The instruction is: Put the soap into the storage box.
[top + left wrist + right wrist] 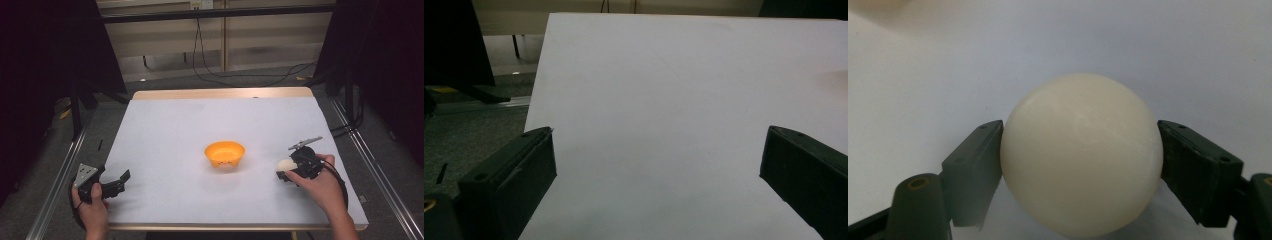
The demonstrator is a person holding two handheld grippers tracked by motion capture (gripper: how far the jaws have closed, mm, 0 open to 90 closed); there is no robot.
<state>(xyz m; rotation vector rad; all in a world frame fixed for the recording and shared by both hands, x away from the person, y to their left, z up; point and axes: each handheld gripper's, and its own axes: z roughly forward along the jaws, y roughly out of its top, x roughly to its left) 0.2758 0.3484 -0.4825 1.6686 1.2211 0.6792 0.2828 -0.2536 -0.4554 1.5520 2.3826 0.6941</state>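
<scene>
A cream-white ball (1081,152) sits between the black jaws of my right gripper (1081,160), and both pads touch its sides, so the gripper is shut on it. In the high view the ball (286,165) lies low over the table, right of an orange bowl (225,154), with the right gripper (284,171) behind it in the person's right hand. My left gripper (122,180) rests at the table's front left corner. Its jaws stand wide apart over bare white table in the left gripper view (656,165), with nothing between them.
The white table (200,125) has a wooden far edge and metal rails along both sides. Cables lie on the floor beyond it. Dark curtains stand at left and right.
</scene>
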